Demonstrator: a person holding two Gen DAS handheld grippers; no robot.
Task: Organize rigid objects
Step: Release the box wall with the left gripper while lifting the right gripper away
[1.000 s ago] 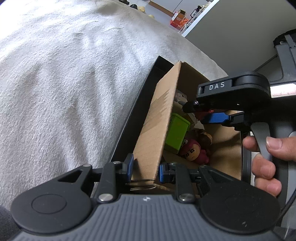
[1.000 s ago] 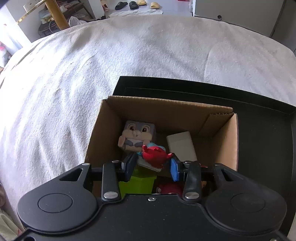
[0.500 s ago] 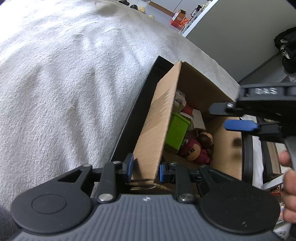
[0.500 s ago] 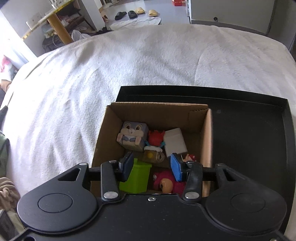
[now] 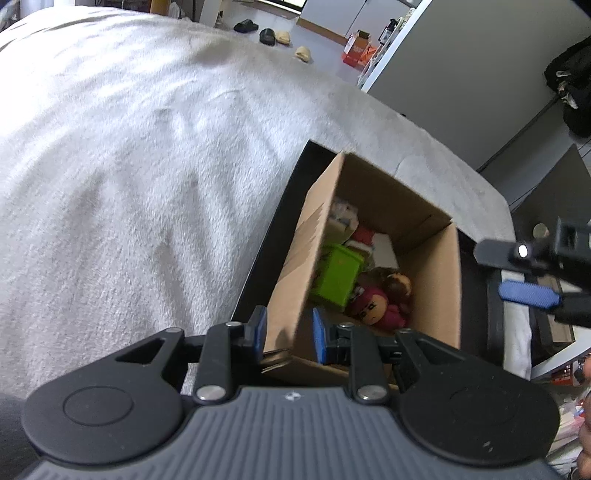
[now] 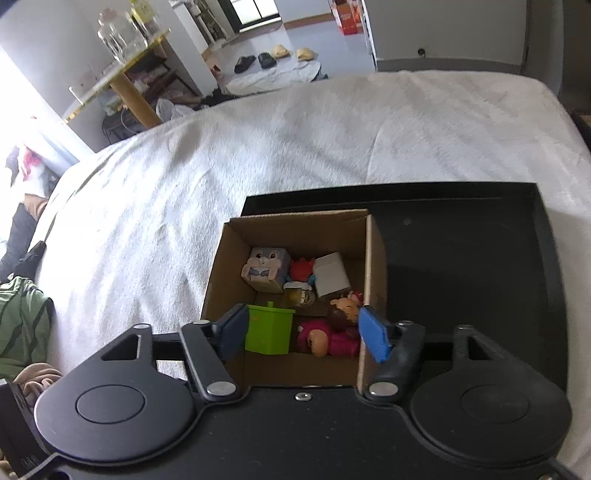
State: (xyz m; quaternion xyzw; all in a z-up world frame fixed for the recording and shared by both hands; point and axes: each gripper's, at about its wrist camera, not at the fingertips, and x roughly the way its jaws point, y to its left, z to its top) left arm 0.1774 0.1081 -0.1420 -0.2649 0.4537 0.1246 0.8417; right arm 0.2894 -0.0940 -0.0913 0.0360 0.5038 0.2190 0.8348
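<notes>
A cardboard box (image 6: 295,224) stands at the left end of a black tray (image 6: 461,258) on the bed. In it lie a green bin (image 6: 269,328), a bunny cube (image 6: 266,267), a red figure (image 6: 301,267), a white box (image 6: 330,275), a small jar (image 6: 299,295) and a pink doll (image 6: 325,338). My left gripper (image 5: 288,332) is shut on the box's near-left wall (image 5: 291,258). Above the box's near edge my right gripper (image 6: 303,332) hangs with its jaws opening and nothing between them. Its blue pad (image 5: 528,293) shows at the right edge of the left wrist view.
A white blanket (image 6: 295,140) covers the bed around the tray. Beyond the bed are slippers (image 6: 255,61) on the floor, a glass-topped side table (image 6: 118,74) with jars, and a grey cabinet (image 6: 443,33). A green garment (image 6: 22,325) lies at the left.
My right gripper let go of the red figure, which now lies in the box, then rose, drew back and spread its jaws. The left gripper lifted slightly, still clamped on the wall.
</notes>
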